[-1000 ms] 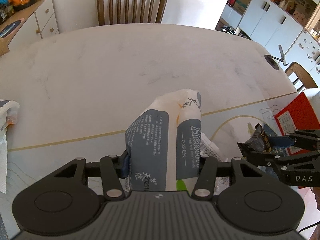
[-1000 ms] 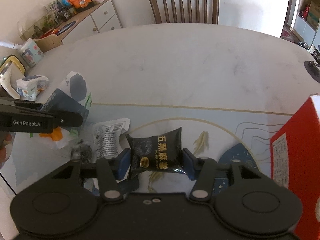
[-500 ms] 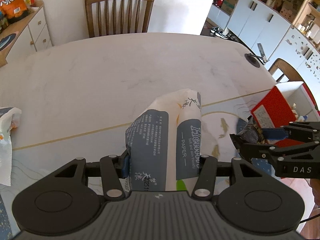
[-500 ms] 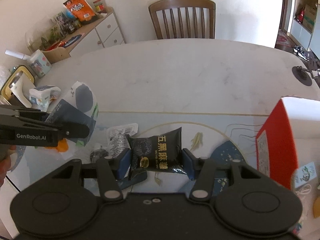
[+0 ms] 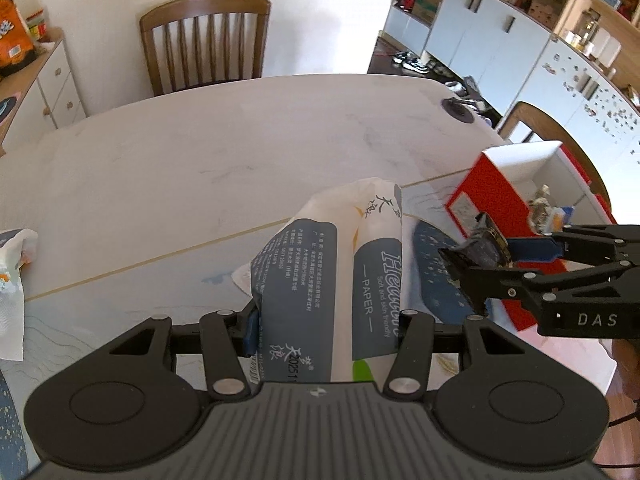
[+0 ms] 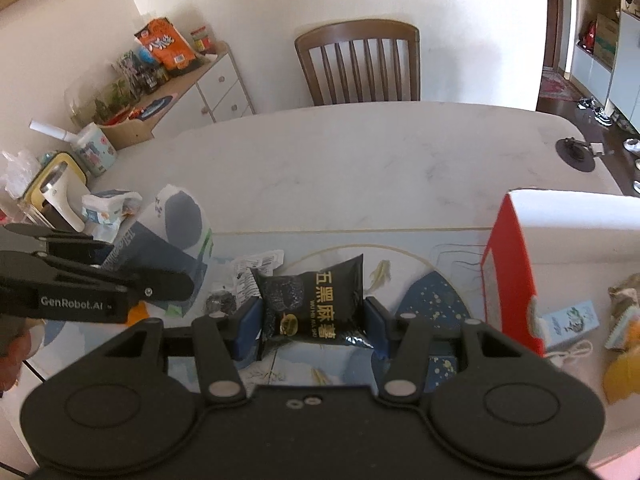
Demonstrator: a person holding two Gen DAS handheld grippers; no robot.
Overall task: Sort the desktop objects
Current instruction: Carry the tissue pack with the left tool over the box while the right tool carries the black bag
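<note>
My left gripper (image 5: pixel 326 328) is shut on a grey-and-white tissue paper pack (image 5: pixel 328 264), held above the table. In the right wrist view the same pack (image 6: pixel 172 240) shows at the left, with the left gripper (image 6: pixel 172 284) around it. My right gripper (image 6: pixel 312 328) is shut on a black snack packet (image 6: pixel 316 300), also lifted off the table. The left wrist view shows that packet (image 5: pixel 476 248) in the right gripper (image 5: pixel 476 264), just in front of a red open-topped box (image 5: pixel 492 196). The box (image 6: pixel 512 264) stands to the right and holds several small items.
On the patterned mat (image 6: pixel 436 292) lie a white wrapper (image 6: pixel 256 268) and a small dark crumpled piece (image 6: pixel 218 300). Another tissue pack (image 6: pixel 108 208) sits at the table's left edge. A wooden chair (image 6: pixel 360 64) stands beyond the table, a cluttered sideboard (image 6: pixel 176 80) at left.
Both grippers have risen with their loads and swung to the right, so the red box now shows more fully and closer. Neither grip has changed.
</note>
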